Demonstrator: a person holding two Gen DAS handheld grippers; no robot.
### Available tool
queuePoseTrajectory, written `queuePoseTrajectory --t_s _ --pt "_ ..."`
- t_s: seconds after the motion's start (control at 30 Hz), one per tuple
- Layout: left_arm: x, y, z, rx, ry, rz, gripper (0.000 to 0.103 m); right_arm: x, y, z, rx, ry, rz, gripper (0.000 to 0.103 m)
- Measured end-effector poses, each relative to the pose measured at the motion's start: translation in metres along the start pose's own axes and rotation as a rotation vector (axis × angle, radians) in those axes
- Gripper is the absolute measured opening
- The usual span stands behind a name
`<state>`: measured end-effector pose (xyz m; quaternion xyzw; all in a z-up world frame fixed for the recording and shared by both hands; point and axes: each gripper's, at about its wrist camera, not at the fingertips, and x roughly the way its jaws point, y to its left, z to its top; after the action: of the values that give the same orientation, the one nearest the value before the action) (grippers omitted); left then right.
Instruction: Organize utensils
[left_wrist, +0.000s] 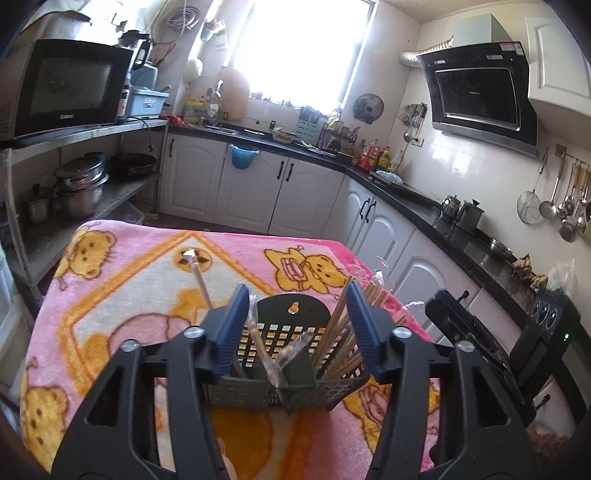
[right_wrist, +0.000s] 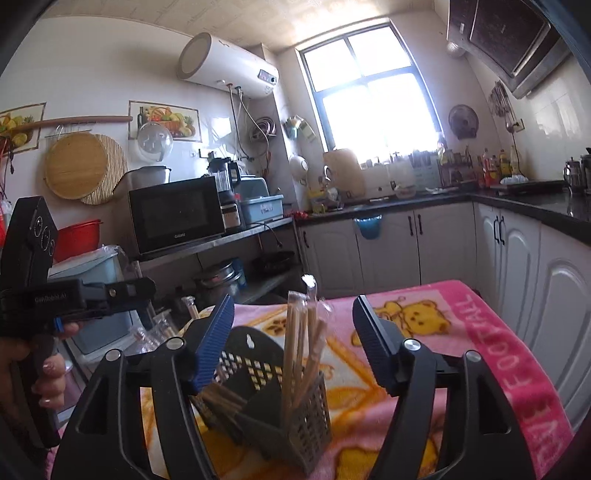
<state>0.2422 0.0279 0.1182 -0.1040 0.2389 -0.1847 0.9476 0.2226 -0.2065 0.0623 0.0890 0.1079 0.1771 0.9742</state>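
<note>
A dark grey perforated utensil caddy (left_wrist: 280, 384) stands on the pink bear blanket (left_wrist: 122, 295). It holds a bundle of wooden chopsticks (left_wrist: 343, 332) on its right side and wrapped sticks (left_wrist: 258, 339) on its left side. My left gripper (left_wrist: 295, 328) is open, its blue pads on either side of the caddy, empty. In the right wrist view the caddy (right_wrist: 280, 410) stands between the open fingers of my right gripper (right_wrist: 291, 339), with chopsticks (right_wrist: 301, 343) upright in it. The left gripper's body (right_wrist: 40, 295) shows at the left, held by a hand.
The blanket covers a small table (right_wrist: 491, 354). White cabinets with a black countertop (left_wrist: 406, 192) run along the right and back. A steel shelf with a microwave (left_wrist: 62, 88) and pots (left_wrist: 81, 184) stands at the left. More wrapped chopsticks (right_wrist: 166, 325) lie beyond the table's left edge.
</note>
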Motion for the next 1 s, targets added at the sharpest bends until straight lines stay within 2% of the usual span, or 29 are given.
queuePoseTrajectory --t_s 0.17,0.27,0.4,0.5,0.73,1.0 --pt "-0.020 -0.002 -0.007 -0.014 -0.019 0.024 0.080 -0.019 0.000 -0.006 -0.008 0.031 -0.019 0.074" --pt "-0.030 -0.006 -0.016 -0.019 -0.024 0.046 0.093 -0.032 0.001 -0.008 0.001 0.046 -0.022 0.080" --pt "-0.041 -0.006 -0.031 -0.049 -0.023 0.068 0.093 -0.048 0.004 -0.013 -0.028 0.088 -0.039 0.090" --pt "-0.047 -0.007 -0.046 -0.080 -0.018 0.077 0.093 -0.058 0.008 -0.017 -0.046 0.116 -0.053 0.094" --pt "-0.053 -0.016 -0.082 -0.072 0.027 0.137 0.093 -0.070 0.011 -0.035 -0.053 0.203 -0.084 0.097" --pt "-0.047 -0.021 -0.126 -0.073 0.087 0.166 0.093 -0.080 0.013 -0.066 -0.053 0.292 -0.097 0.097"
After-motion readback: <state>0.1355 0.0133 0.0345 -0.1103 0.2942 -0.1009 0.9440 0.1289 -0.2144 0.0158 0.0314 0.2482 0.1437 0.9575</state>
